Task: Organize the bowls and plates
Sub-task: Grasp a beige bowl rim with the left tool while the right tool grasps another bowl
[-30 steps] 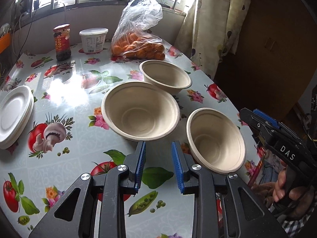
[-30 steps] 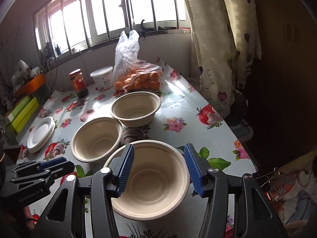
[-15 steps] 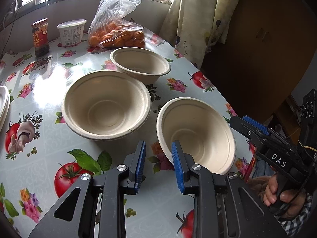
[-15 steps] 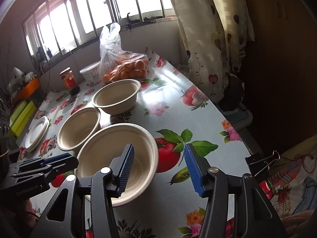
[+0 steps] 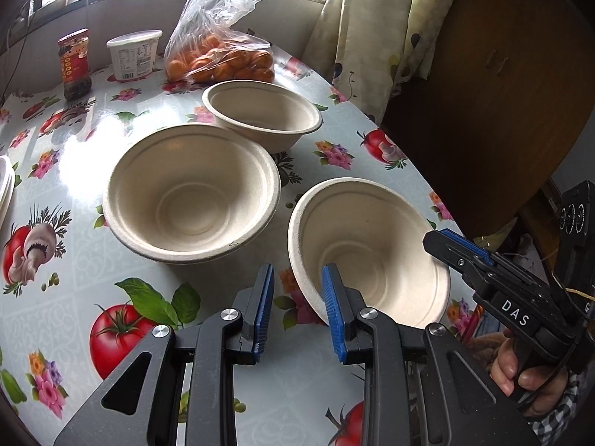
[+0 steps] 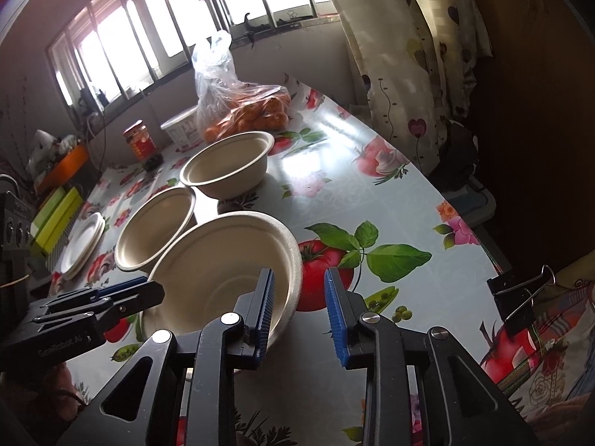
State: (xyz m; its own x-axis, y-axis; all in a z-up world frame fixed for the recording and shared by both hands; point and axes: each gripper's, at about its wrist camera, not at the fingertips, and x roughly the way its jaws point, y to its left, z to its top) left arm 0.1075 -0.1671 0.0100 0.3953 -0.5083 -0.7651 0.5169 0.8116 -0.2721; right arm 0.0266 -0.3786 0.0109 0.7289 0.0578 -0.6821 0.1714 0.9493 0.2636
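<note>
While the nearest bowl (image 6: 223, 260) sits on the flowered table (image 6: 390, 200), my right gripper (image 6: 299, 312) has just been closing, straddling its rim without pinching it. My left gripper (image 5: 297, 312) hovers, slightly parted, empty, over the opposite rim.

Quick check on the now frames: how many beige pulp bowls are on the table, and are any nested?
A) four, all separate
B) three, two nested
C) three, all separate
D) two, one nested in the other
C: the near bowl, the middle bowl and the far bowl each sit on their own on the tablecloth, none inside another.
</note>
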